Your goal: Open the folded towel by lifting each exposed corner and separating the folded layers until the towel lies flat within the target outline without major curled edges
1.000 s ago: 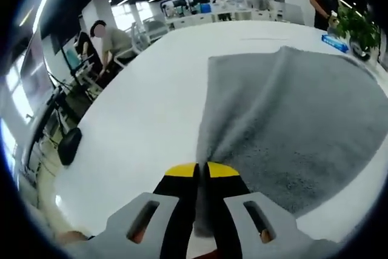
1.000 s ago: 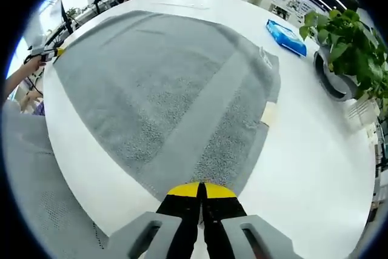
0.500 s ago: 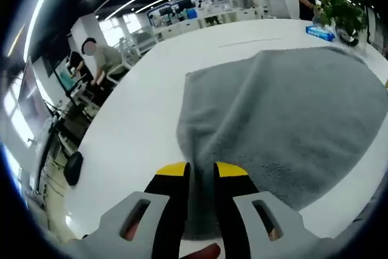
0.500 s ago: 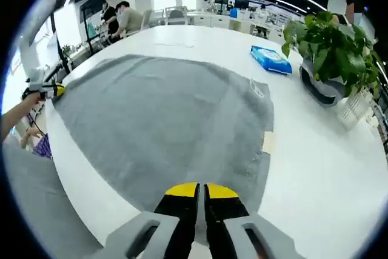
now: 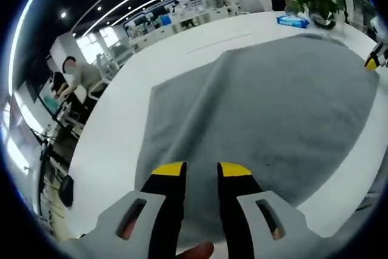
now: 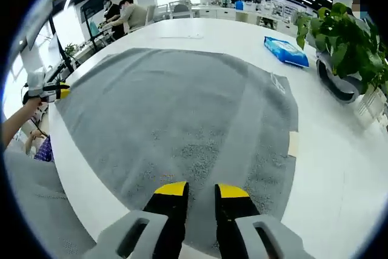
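Both tongs apart over near edge of grey towel [image 6: 182, 113]: left tongs [image 5: 201, 171], right tongs [image 6: 200, 190]. Towel spread on white counter [image 6: 327, 168]. Draw tongs back level; avoid snagging pile, curling near corners.

White tabletop [image 6: 339, 168], towel spread out.
A grey towel [image 6: 176, 107] lies opened on it; beyond it sit a blue packet [image 6: 286, 51] and a potted plant [image 6: 345, 47].

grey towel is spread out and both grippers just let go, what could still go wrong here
1. The grey terry towel reaches the white table's near edge; its near hem may slide off.
2. The open left gripper and right gripper straddle the hem; withdrawing could snag it.
3. The soft ridge mid-towel may stay.
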`<move>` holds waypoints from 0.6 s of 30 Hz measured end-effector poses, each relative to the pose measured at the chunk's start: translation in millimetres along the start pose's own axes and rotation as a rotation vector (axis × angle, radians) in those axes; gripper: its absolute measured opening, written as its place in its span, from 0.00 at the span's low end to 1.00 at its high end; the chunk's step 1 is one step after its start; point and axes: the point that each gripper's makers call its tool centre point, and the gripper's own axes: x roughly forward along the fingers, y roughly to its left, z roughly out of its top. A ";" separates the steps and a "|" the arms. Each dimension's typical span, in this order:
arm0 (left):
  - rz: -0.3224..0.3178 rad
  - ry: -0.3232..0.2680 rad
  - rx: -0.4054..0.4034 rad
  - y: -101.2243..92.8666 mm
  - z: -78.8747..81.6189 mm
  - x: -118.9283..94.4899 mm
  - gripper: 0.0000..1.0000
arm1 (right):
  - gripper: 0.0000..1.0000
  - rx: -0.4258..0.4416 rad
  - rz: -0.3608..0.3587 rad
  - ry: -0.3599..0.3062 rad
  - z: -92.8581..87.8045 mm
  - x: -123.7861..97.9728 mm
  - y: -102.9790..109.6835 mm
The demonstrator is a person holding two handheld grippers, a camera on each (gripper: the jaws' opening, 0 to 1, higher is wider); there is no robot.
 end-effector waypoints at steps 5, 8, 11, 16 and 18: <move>-0.030 0.035 -0.024 -5.3 -8.4 5.9 0.24 | 0.15 -0.040 -0.004 -0.004 2.3 -1.0 -0.3; -0.033 0.020 -0.041 -4.8 -7.1 7.1 0.23 | 0.17 -0.066 -0.009 -0.001 2.7 -0.5 -1.5; -0.051 0.016 -0.070 -4.5 -5.7 8.7 0.24 | 0.20 -0.039 -0.021 0.007 2.6 -0.9 -7.5; -0.114 0.021 -0.088 -16.6 -1.5 11.1 0.17 | 0.19 -0.041 -0.010 0.014 1.6 -1.7 -11.2; -0.126 0.023 -0.051 -20.8 1.7 12.7 0.17 | 0.19 -0.039 -0.013 0.015 1.2 -2.2 -14.9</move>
